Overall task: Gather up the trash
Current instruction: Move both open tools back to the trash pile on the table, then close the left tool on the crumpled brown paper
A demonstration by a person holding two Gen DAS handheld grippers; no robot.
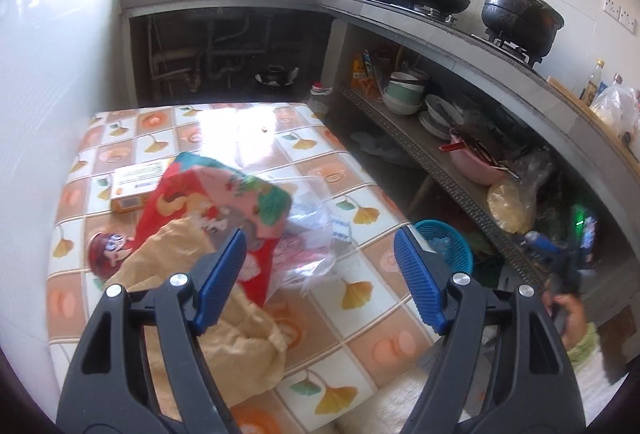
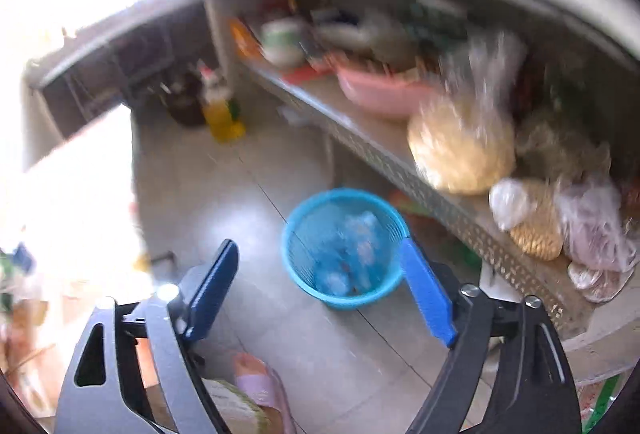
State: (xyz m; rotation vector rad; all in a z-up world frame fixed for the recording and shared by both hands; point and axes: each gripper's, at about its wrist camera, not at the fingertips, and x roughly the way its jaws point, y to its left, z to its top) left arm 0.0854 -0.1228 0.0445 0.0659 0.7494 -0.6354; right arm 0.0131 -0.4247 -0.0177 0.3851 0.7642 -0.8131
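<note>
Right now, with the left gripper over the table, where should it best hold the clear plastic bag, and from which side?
Grip the crumpled, raised fold of the clear plastic bag nearest the open left gripper, coming from above and the near side. The bag lies loosely on the table beside the red printed bag, so its bunched edge probably gives something to pinch.

Bags [image 1: 224, 202] and box [image 1: 136, 186] on table [image 1: 360, 346], basket [image 2: 344, 246] on floor beside shelf [image 2: 440, 194]

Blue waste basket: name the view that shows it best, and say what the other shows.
Right wrist view. The blue waste basket stands whole on the floor, its rim open and pale trash visible inside, though blurred. The left wrist view shows only part of the blue waste basket, behind the table edge and a gripper finger.
</note>
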